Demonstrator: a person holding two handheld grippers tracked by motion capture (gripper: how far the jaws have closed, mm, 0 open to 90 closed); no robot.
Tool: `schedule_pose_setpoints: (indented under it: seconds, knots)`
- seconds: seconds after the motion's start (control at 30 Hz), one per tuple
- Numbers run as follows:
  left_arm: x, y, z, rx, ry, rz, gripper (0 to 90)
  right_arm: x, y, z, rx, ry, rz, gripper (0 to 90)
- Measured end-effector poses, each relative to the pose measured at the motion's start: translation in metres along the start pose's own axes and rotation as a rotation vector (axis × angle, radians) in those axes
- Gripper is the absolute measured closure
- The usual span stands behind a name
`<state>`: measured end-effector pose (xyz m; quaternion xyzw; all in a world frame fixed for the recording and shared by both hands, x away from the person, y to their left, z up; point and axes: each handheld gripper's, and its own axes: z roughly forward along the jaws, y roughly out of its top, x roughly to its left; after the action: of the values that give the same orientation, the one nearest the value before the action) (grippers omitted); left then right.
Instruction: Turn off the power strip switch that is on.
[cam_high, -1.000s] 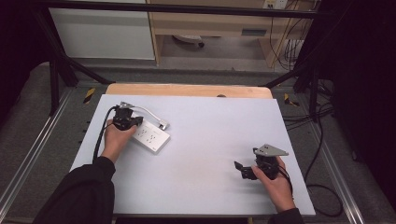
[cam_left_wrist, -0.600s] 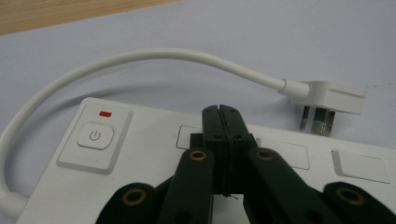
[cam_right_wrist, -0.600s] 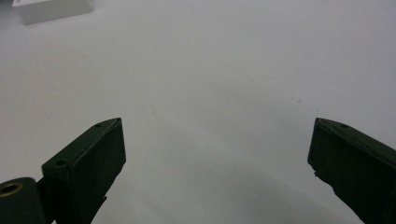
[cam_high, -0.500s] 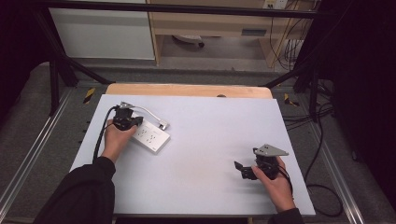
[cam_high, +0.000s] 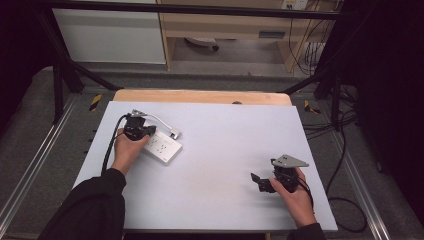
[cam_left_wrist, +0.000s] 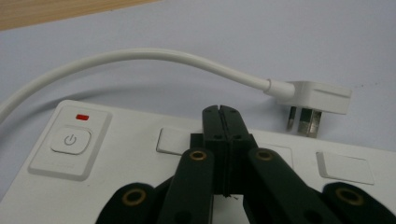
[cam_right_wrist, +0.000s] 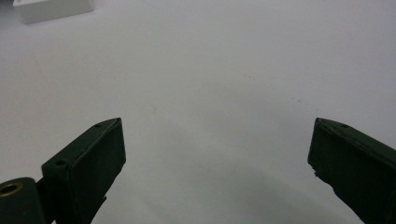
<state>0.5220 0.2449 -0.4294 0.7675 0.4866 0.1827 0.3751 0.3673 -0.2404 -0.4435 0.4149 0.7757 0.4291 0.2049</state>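
A white power strip (cam_high: 162, 146) lies on the table's left half, with a power button (cam_left_wrist: 70, 139) and a red light at one end. Its white cable (cam_left_wrist: 140, 57) curves round to a white plug (cam_left_wrist: 317, 99) that rests on the table just beyond the strip. My left gripper (cam_high: 136, 131) hovers over the strip's button end; in the left gripper view its jaws (cam_left_wrist: 221, 114) are pressed together with nothing between them. My right gripper (cam_high: 260, 181) rests on the table at the right front, jaws wide apart and empty (cam_right_wrist: 217, 149).
The pale table top (cam_high: 230, 140) has a wooden strip (cam_high: 200, 96) along its far edge. Black frame bars and loose cables (cam_high: 325, 130) lie on the floor to the right. A corner of the power strip (cam_right_wrist: 51, 9) shows far off in the right gripper view.
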Motion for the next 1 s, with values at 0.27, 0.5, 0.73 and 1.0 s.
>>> schedule_pose_setpoints:
  seconds: [0.27,0.5,0.73,1.0]
  knots:
    - [0.0066,0.0001,-0.0025,-0.009,0.028,-0.005,90.0,-0.0001,0.0002,0.0003,-0.001,0.003,0.000,4.6]
    - [0.0057,0.0018,-0.0048,-0.033,0.022,0.007,90.0,-0.0003,0.0003,0.0002,-0.003,0.002,-0.001,4.6]
    - [0.0059,0.0026,-0.0061,-0.055,0.022,0.014,90.0,-0.0003,0.0002,0.0003,-0.003,0.001,0.001,4.6]
    - [0.0043,0.0036,-0.0073,-0.062,0.022,0.012,89.0,-0.0006,0.0002,-0.0001,-0.005,0.001,-0.002,4.6]
